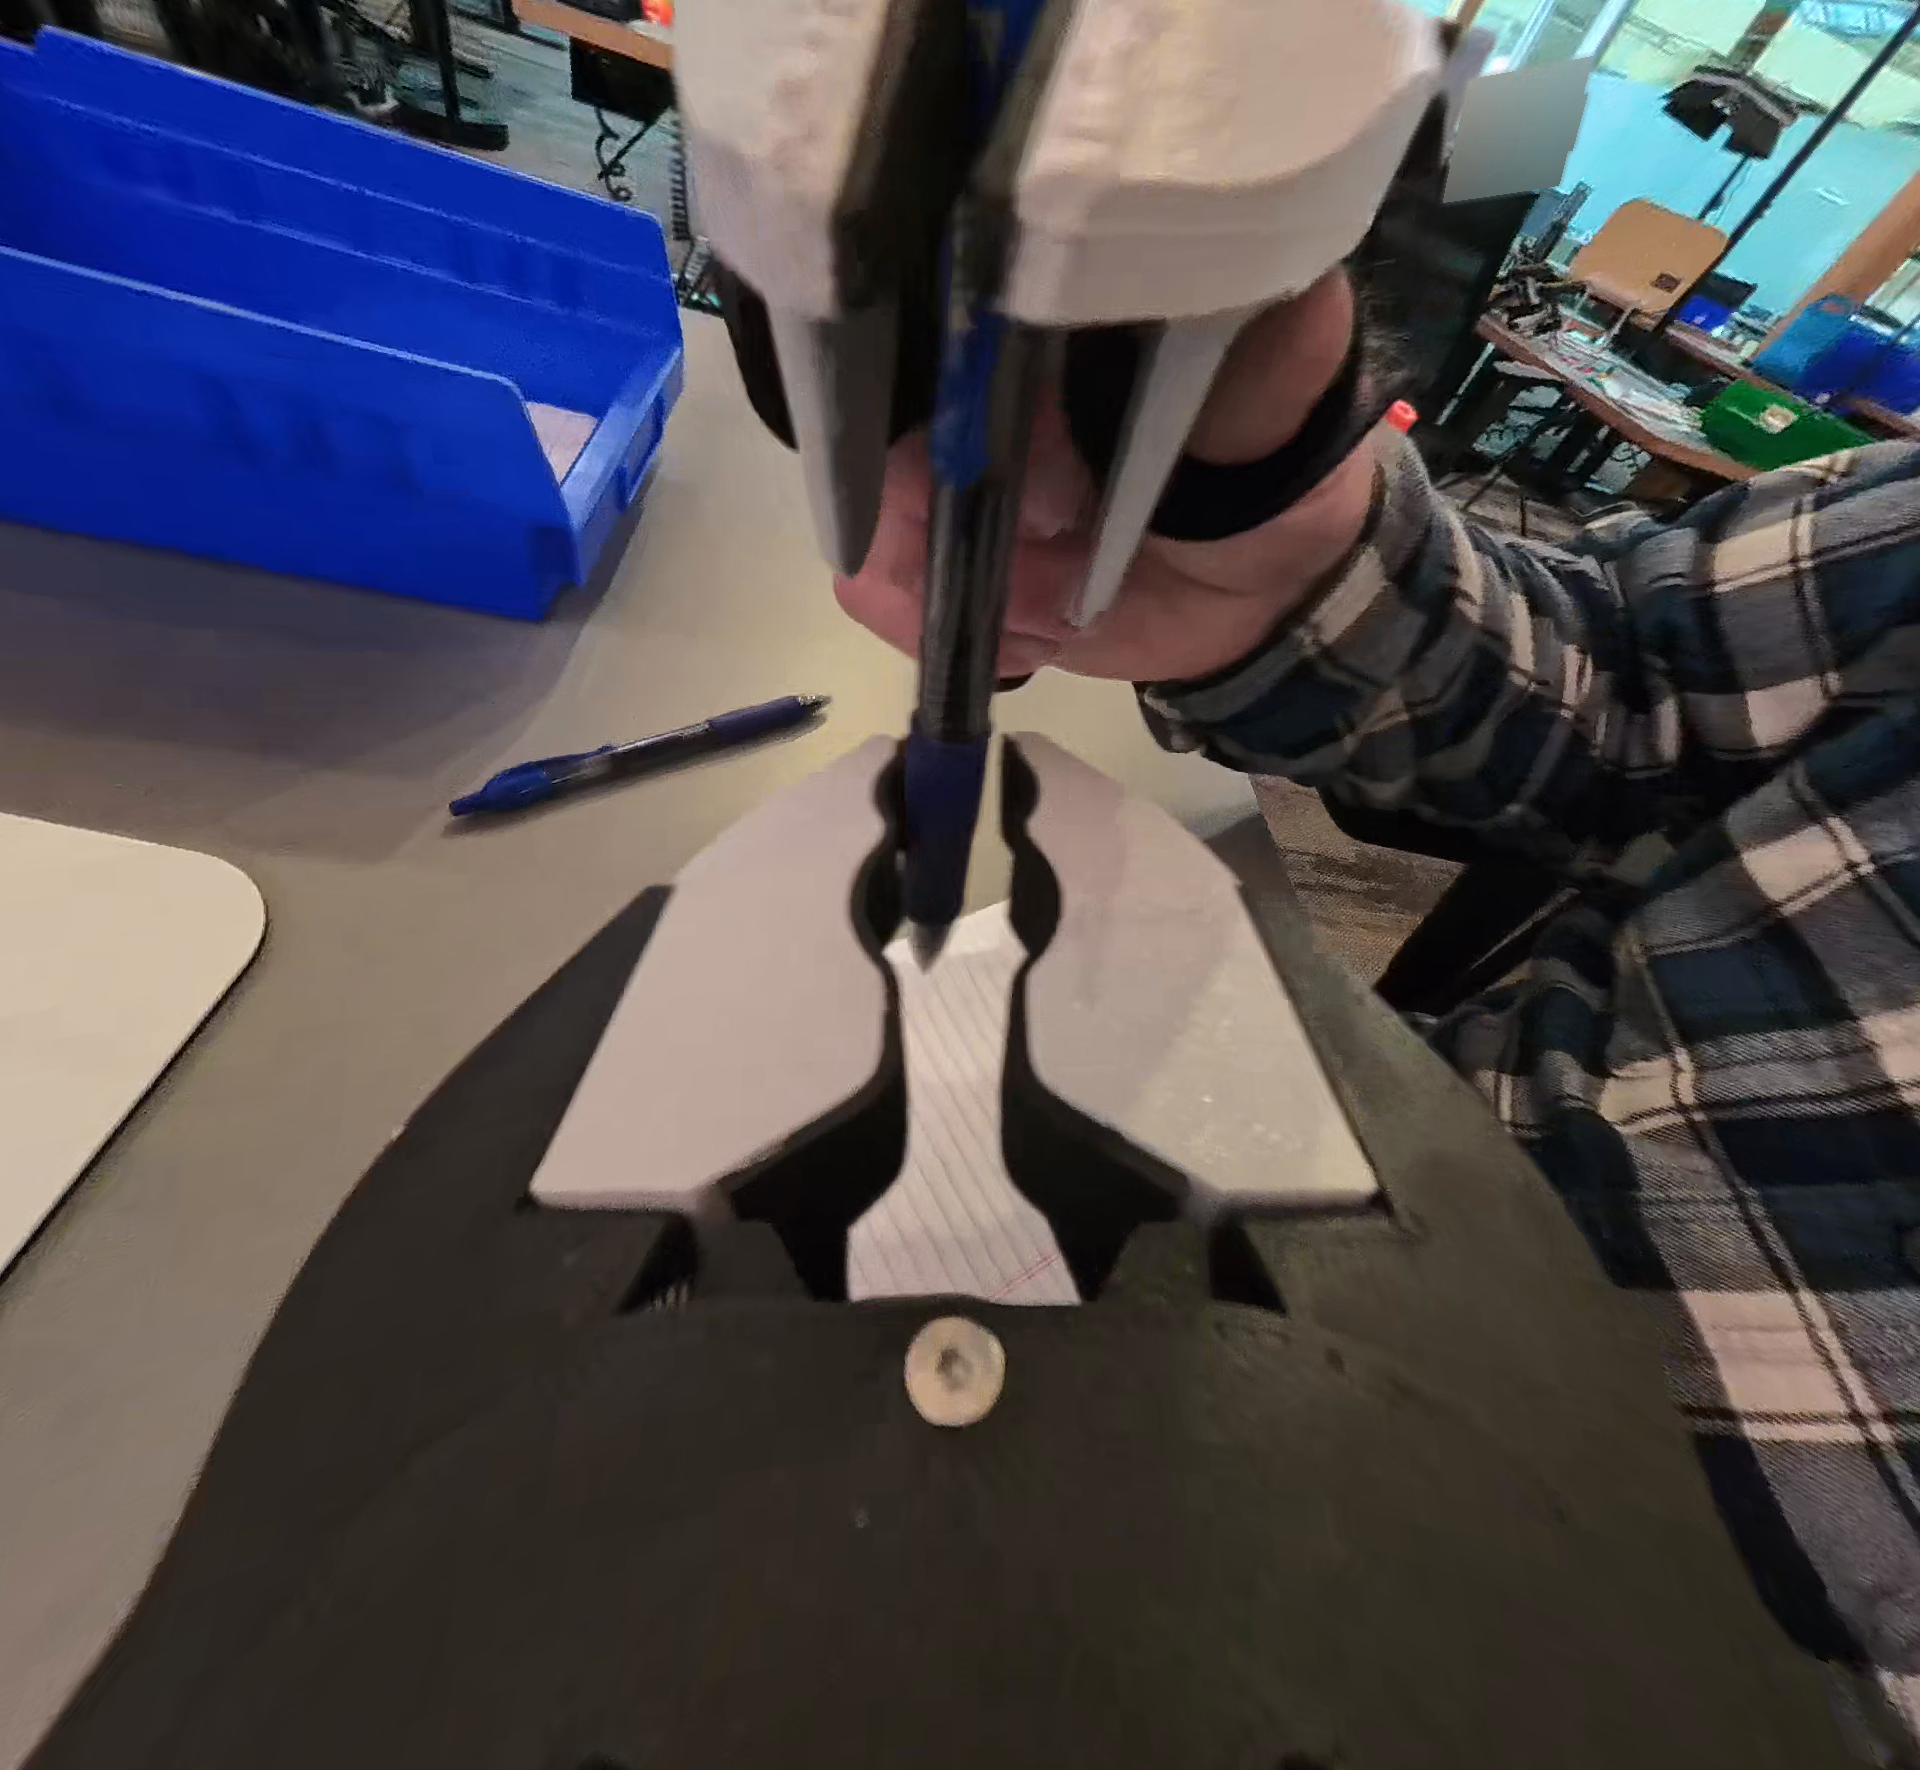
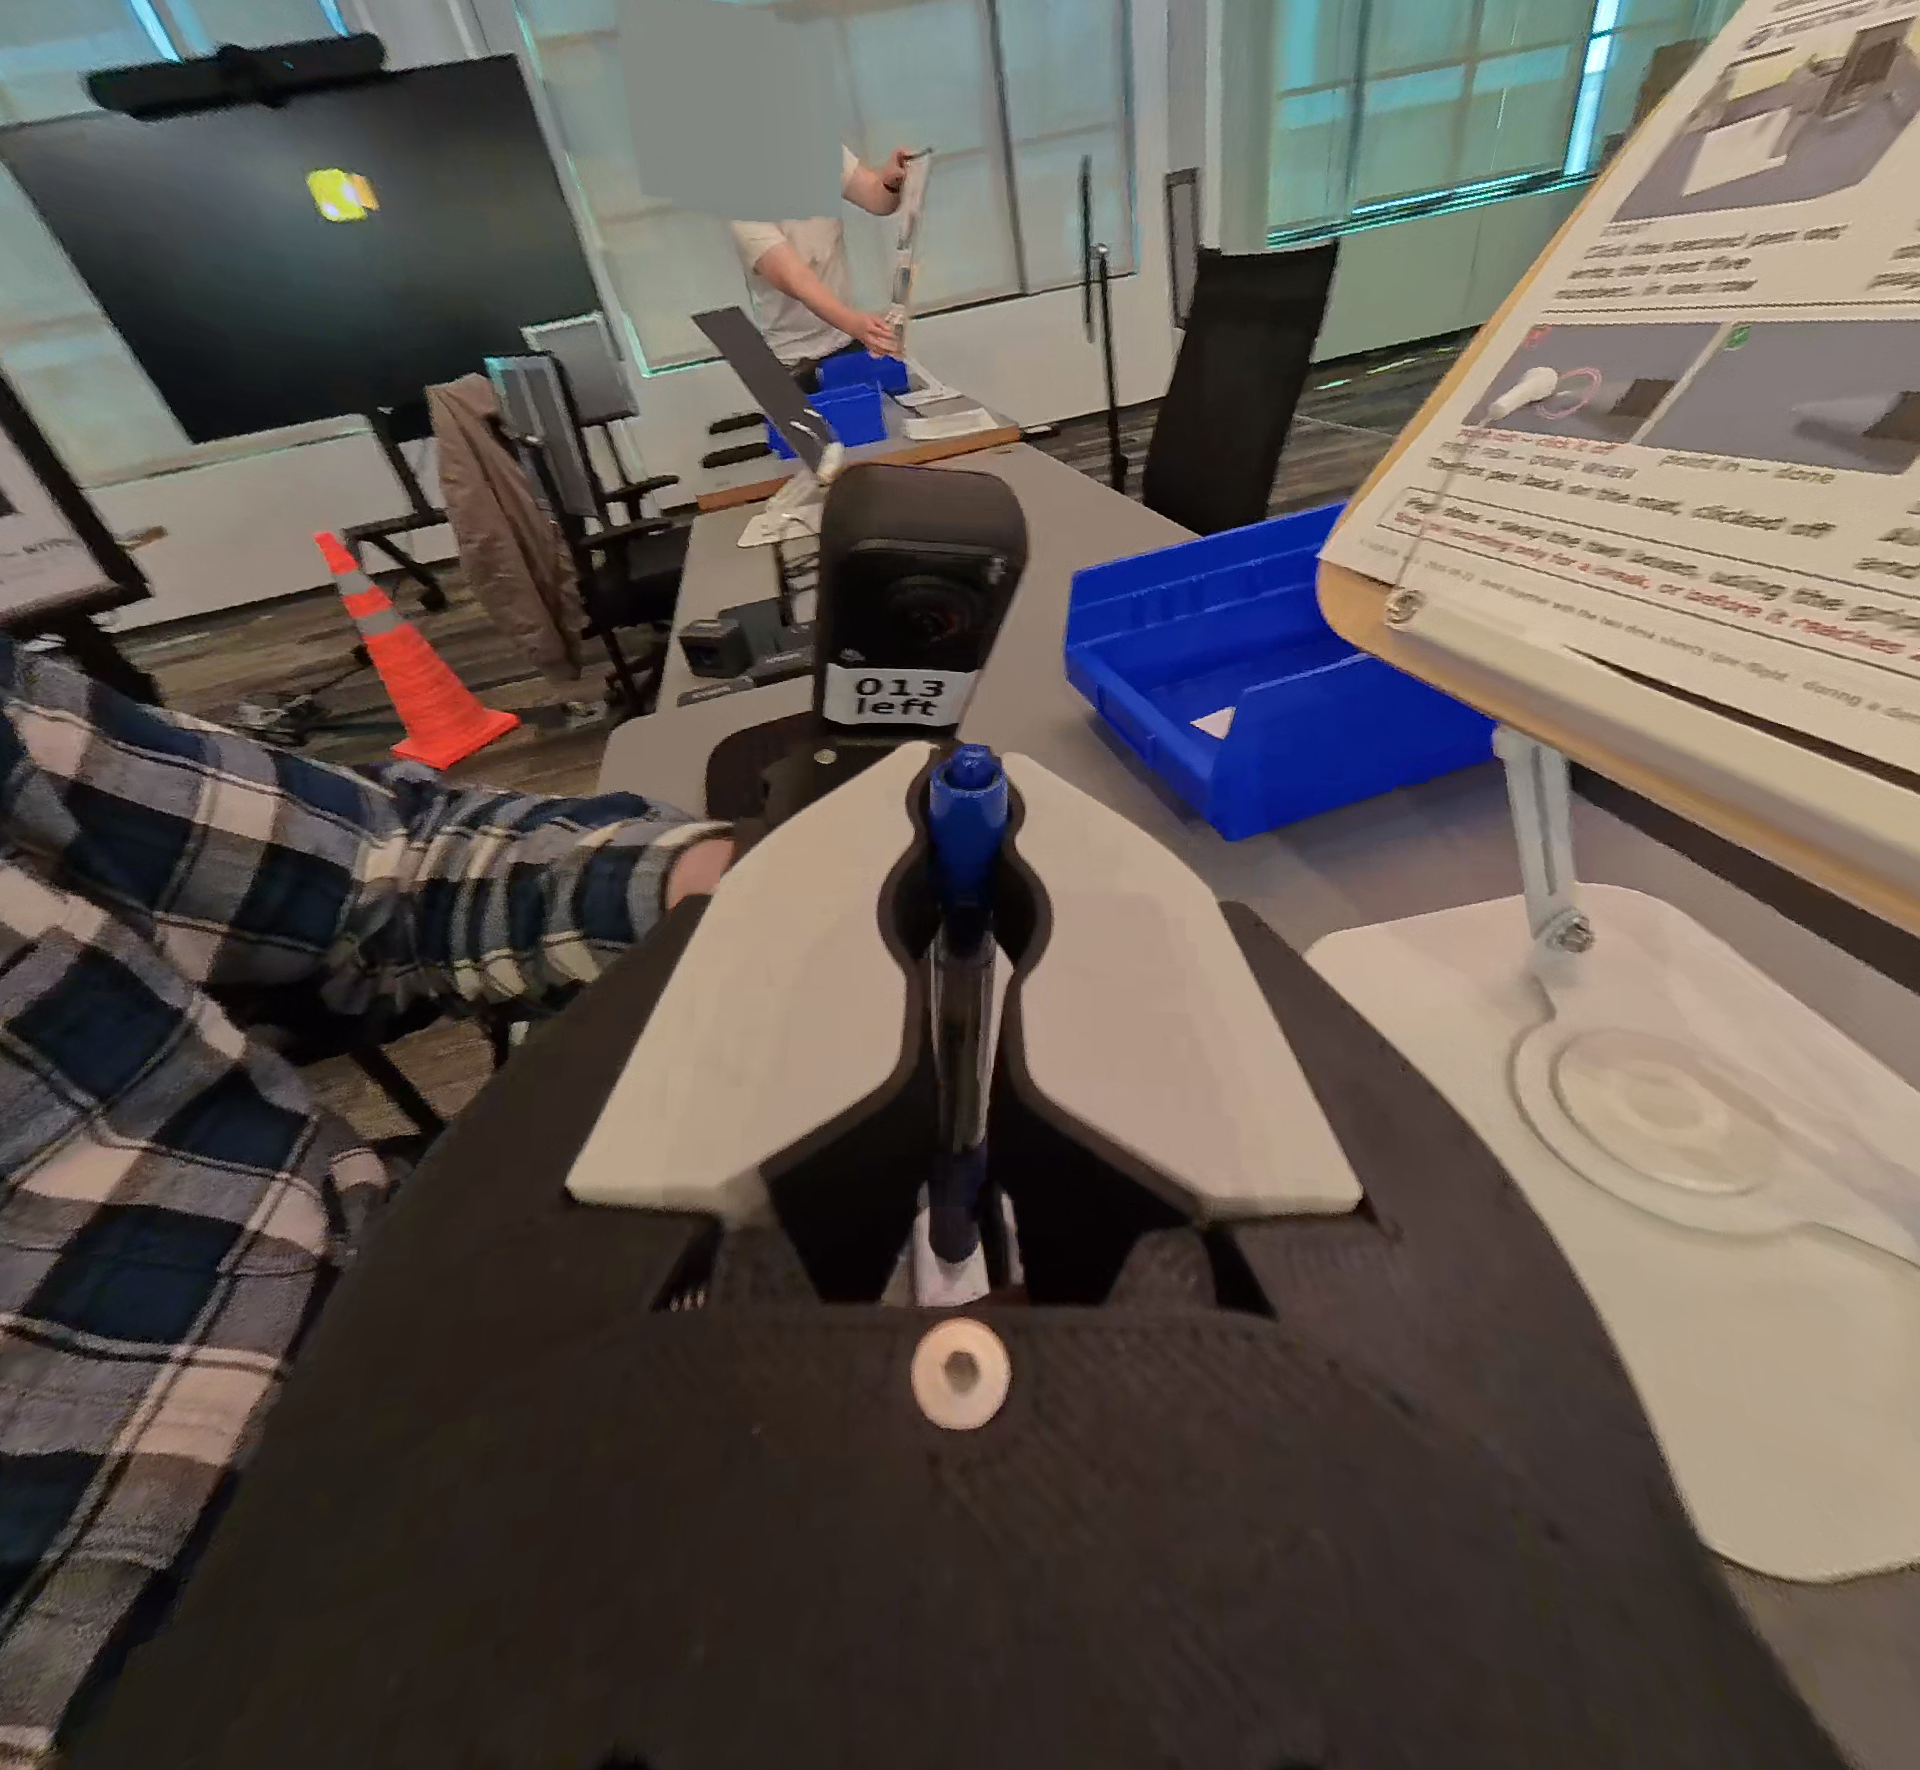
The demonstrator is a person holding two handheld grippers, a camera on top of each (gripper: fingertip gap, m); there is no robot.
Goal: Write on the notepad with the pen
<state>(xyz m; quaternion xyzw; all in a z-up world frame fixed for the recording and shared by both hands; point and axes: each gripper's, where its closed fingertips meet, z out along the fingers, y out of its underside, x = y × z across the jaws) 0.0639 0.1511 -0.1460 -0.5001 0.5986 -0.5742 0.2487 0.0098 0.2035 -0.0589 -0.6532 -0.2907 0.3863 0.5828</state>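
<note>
My right gripper is shut on a blue pen, whose clicker end sticks out at the fingertips. In the left wrist view the right gripper faces me and holds that pen tip down over the lined notepad. My left gripper is open. The pen's dark blue grip stands between its fingertips, close to the left pad, with a gap on the right side. The tip hangs just above the paper. A second blue pen lies on the grey table.
A blue bin stands at the back left and also shows in the right wrist view. A white mat lies at the left. A tilted board with an instruction sheet stands on a white base. A person's plaid sleeve is at the right. The left gripper's tips are roughly 10 centimeters from the right gripper's.
</note>
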